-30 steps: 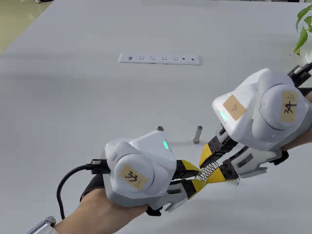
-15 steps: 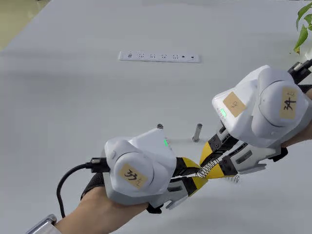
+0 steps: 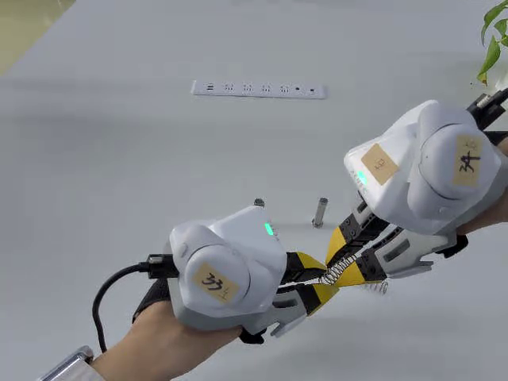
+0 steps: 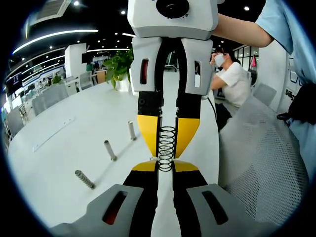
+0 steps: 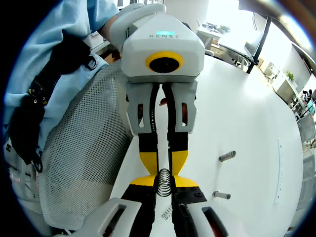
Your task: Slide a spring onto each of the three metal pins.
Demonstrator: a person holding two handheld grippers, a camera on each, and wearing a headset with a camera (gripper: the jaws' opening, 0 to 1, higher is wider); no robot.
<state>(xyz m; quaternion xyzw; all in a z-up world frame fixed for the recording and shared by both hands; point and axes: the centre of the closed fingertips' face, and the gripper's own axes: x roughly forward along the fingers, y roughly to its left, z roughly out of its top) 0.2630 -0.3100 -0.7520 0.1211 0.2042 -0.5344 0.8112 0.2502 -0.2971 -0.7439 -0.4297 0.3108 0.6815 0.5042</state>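
- Head view: the left claw point(image 3: 319, 281) and the right claw point(image 3: 343, 260) are meeting tip to tip just above the bench point(image 3: 119, 159), close to its near edge and toward its right side.
- Both claws are gripping one spring point(image 3: 336, 271), which is hanging in the air between them. The left claw is pinching one end with its jaws drawn in, and the right claw is clamping most of the coil's length.
- A second, loose spring point(image 3: 379, 286) is lying on the bench just beside the right claw, toward the right edge.
- Left gripper view: three pins point(image 4: 110, 150) are standing in a row on the bench, apart from both claws and farther in from the near edge.
- A power strip point(image 3: 258, 89) is lying flat toward the far edge.
- A plant point(image 3: 492, 40) is showing by the far right corner.
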